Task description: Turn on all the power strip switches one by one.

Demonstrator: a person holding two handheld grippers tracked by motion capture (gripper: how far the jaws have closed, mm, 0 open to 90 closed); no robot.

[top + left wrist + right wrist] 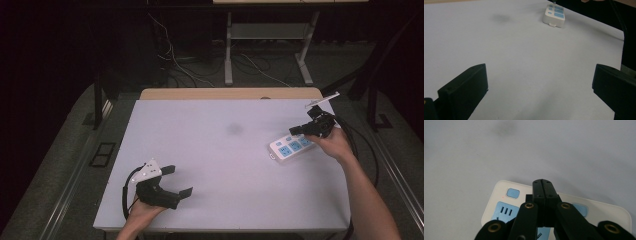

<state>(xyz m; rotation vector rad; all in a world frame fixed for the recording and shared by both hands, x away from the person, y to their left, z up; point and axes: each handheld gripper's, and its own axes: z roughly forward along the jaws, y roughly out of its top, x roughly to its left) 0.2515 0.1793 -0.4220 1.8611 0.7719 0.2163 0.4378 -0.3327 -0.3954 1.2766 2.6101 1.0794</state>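
**Closed jaws poised over the power strip's switch**

At the right edge of the table, seen from the high view, a white power strip with blue sockets lies at a slant, and the right gripper hangs directly over its far end, held by a hand that comes in from the strip's near right. The left gripper rests well apart from the strip, at the near left of the table, with its jaws spread wide and nothing between them.

In the left gripper view, the two black jaws stand far apart at the bottom corners, bare tabletop between them. The power strip sits far off at the top, a small tab on its near end facing the camera, with a faint dark smudge on the table to the strip's left.

In the right gripper view, the right gripper has its jaws pressed together, tips over the strip's top face. A small blue button lies just left of the tips, with a slotted blue socket below it.

The step in hand looks like pressing the strip's switch with the closed tips. The next move probably calls for a small shift toward the button and a straight, gentle push down, lest the light strip skid or tilt.
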